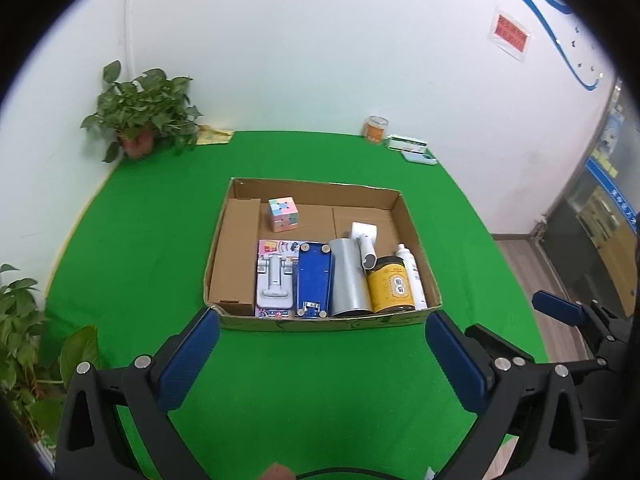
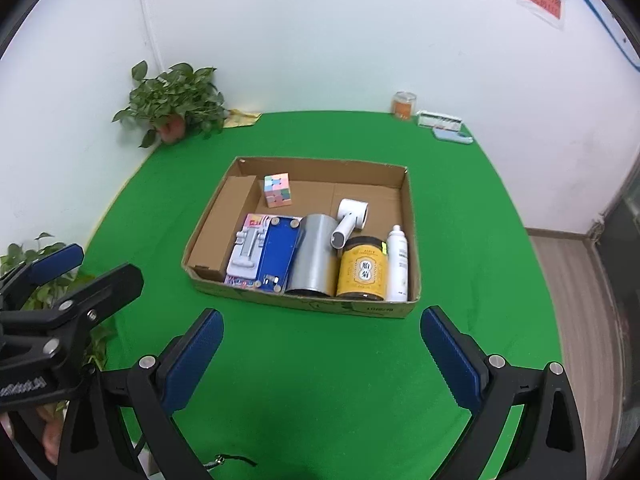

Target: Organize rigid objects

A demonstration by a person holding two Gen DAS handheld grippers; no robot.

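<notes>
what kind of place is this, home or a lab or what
Probably an office or lab corner staged for recording, not a home: a green cloth covers the table, a cardboard box holds assorted items, and posters hang on the white wall.

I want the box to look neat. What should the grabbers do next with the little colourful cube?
Probably move the cube down beside the packaged stand. It sits alone at the back of the cardboard box while everything else lines the front wall. Both the left gripper and right gripper are open and empty, above the green cloth.
</notes>
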